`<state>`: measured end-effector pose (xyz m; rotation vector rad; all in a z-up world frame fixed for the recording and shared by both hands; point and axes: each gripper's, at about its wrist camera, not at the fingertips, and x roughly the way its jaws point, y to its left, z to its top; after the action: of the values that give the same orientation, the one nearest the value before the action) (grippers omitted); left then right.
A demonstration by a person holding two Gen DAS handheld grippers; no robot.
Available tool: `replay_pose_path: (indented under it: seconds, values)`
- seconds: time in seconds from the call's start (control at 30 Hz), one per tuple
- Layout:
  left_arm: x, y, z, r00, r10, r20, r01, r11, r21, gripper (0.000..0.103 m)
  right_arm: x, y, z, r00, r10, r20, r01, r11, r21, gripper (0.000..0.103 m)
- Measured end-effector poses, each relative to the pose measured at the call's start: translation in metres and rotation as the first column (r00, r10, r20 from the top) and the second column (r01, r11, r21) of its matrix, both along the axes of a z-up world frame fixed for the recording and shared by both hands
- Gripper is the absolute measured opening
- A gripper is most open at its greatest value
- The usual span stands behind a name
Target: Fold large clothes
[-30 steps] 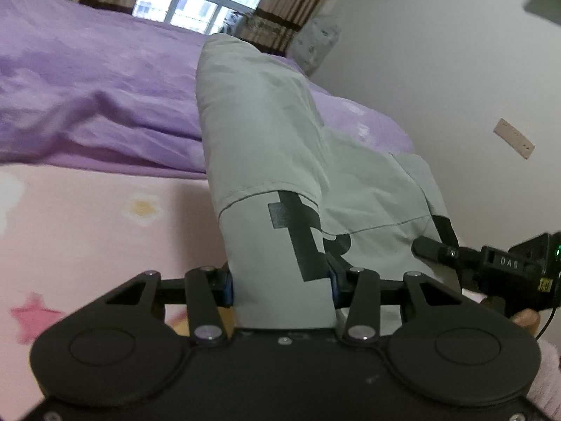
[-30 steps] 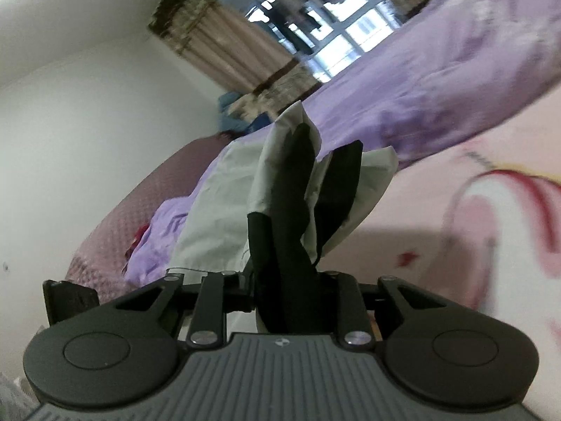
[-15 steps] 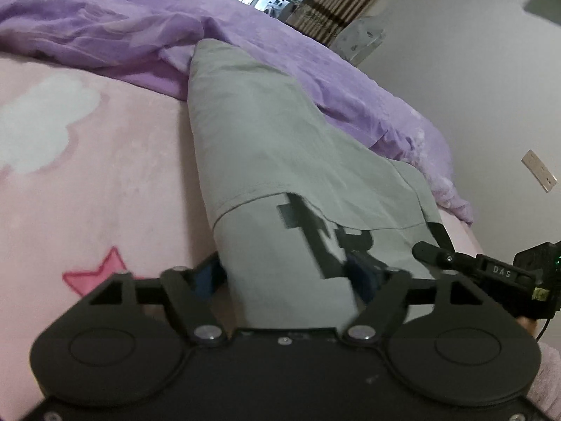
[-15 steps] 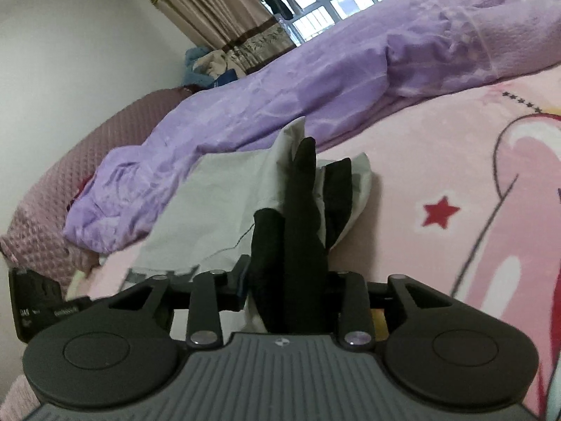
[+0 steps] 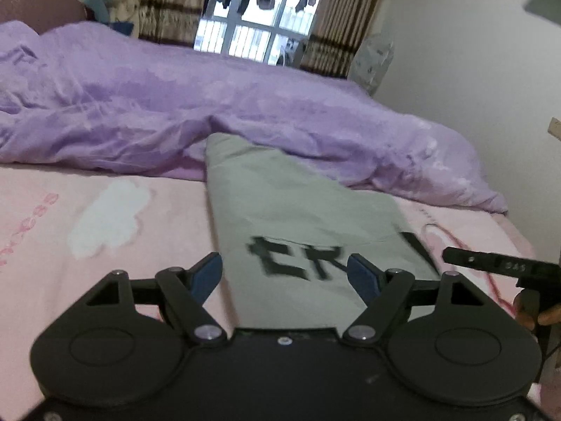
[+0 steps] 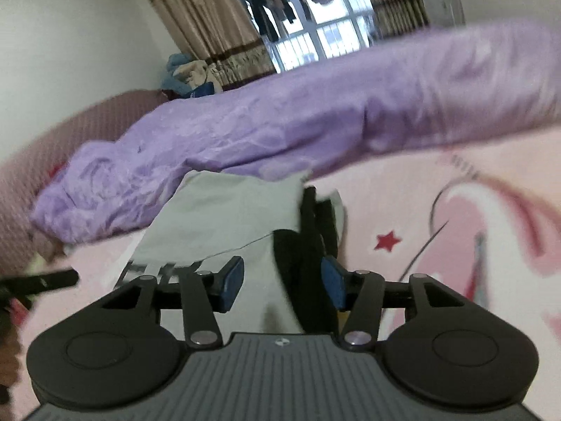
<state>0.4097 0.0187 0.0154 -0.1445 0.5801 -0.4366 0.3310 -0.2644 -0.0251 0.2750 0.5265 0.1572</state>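
Observation:
A grey garment [image 5: 298, 210] with black lettering and black trim lies flat on the pink blanket [image 5: 87, 217], its far end against the purple duvet. My left gripper [image 5: 285, 273] is open, its blue pads [image 5: 210, 273] spread either side of the garment's near edge. In the right wrist view the same garment [image 6: 224, 217] lies flat with black trim [image 6: 308, 224] bunched at its right edge. My right gripper [image 6: 282, 280] is open, with the fabric between its spread pads and not pinched.
A crumpled purple duvet [image 5: 175, 105] runs across the bed behind the garment. A dark red headboard [image 6: 70, 129] is at the left, a white wall [image 5: 473, 52] at the right. The other gripper's tip [image 5: 491, 263] shows at the right edge.
Both grippers have lowered the garment onto the blanket and opened. The fabric that was held up and pinched now lies flat.

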Motion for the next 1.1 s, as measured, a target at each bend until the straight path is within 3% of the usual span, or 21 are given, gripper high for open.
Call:
replay_pose_path:
  seconds: [0.13,0.3,0.47,0.6,0.77,0.97,1.1]
  values:
    - [-0.048,-0.022,-0.01,1.0,0.016,0.027,-0.016,1.0,-0.003,0.08,-0.041,0.04,0.015,0.999,-0.043,0.025,0.046,0.986,-0.158,0.038]
    - [-0.07,-0.042,-0.039,0.999,0.007,-0.049,-0.008,1.0,-0.015,0.079,-0.066,0.065,0.003,0.998,-0.06,0.034,0.067,0.962,-0.263,0.032]
    - [-0.075,-0.049,-0.057,0.998,0.031,-0.049,-0.03,0.999,0.034,0.078,-0.069,0.068,-0.022,0.998,-0.061,-0.032,0.051,0.965,-0.256,0.032]
    - [-0.076,-0.057,-0.077,0.997,0.044,-0.066,-0.036,0.992,0.121,0.079,-0.063,0.065,-0.047,0.993,-0.077,-0.095,0.05,0.964,-0.259,0.03]
    - [-0.073,-0.069,-0.085,0.998,0.056,-0.034,-0.049,0.985,0.166,0.079,-0.065,0.065,-0.063,0.994,-0.082,-0.076,0.06,0.964,-0.259,0.03]
    - [-0.078,-0.077,-0.079,0.999,0.035,0.004,-0.035,0.975,0.218,0.079,-0.068,0.065,-0.055,0.993,-0.086,-0.085,0.062,0.965,-0.255,0.03]
    - [-0.094,-0.066,-0.053,0.999,0.033,0.015,-0.034,0.989,0.144,0.078,-0.087,0.067,-0.035,0.996,-0.083,-0.038,0.071,0.968,-0.24,0.03]
